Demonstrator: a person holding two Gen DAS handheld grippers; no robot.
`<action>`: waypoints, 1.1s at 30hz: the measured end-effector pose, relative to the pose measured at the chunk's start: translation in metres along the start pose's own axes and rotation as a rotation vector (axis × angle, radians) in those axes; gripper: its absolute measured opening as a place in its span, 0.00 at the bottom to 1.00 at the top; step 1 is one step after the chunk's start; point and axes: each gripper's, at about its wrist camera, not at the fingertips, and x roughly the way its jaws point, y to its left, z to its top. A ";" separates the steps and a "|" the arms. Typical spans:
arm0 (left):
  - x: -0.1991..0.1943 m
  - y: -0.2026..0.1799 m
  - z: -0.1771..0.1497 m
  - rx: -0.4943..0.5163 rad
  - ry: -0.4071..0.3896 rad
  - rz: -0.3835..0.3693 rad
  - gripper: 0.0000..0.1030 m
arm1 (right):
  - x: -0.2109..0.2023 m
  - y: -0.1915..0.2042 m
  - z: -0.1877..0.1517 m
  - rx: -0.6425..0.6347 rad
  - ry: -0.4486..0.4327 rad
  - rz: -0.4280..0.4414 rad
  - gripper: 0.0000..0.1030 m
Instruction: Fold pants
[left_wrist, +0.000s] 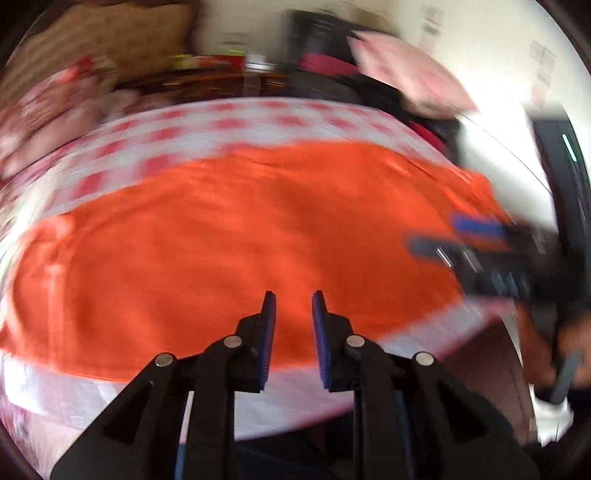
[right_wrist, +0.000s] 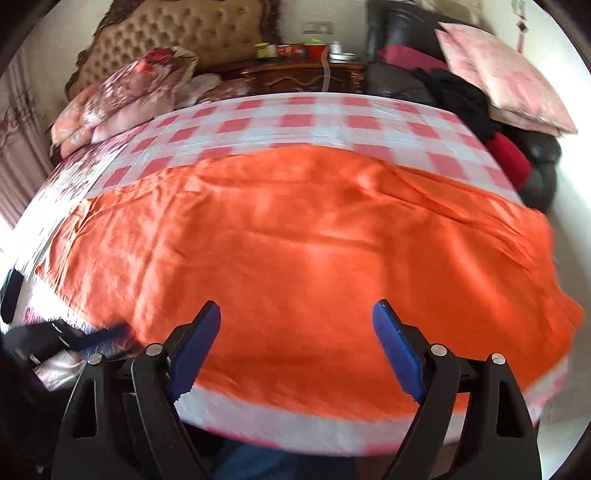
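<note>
Lying flat across a red-and-white checked cloth (right_wrist: 295, 122), the orange pants (right_wrist: 295, 240) take up most of both views, spread wide with shallow creases toward the right side. The right gripper (right_wrist: 295, 314) hangs above the near edge of the fabric, its blue-padded fingers (right_wrist: 397, 347) parted wide with nothing between them. The left gripper (left_wrist: 293, 306) also sits over the near edge; its fingers (left_wrist: 269, 321) stand close together with a narrow gap, and nothing is caught in that gap. The left wrist view is smeared with motion blur. In it, the other gripper shows at the right, low over the right end of the pants; whether it touches the cloth cannot be told. Beyond the cloth: a tufted headboard (right_wrist: 177, 33), floral pillows (right_wrist: 122, 96), a dark wooden nightstand (right_wrist: 303, 77) with small containers, and a pink pillow (right_wrist: 498, 77) on dark clothing.
</note>
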 end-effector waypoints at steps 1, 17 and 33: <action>0.003 0.026 0.008 -0.049 -0.004 0.047 0.21 | 0.008 0.011 0.003 -0.013 0.015 0.012 0.83; 0.054 0.169 0.044 -0.293 0.039 0.121 0.98 | 0.045 0.075 -0.015 -0.099 0.155 -0.015 0.96; 0.064 0.234 0.071 -0.238 0.029 0.302 0.11 | 0.051 0.098 0.004 -0.151 0.125 -0.022 0.77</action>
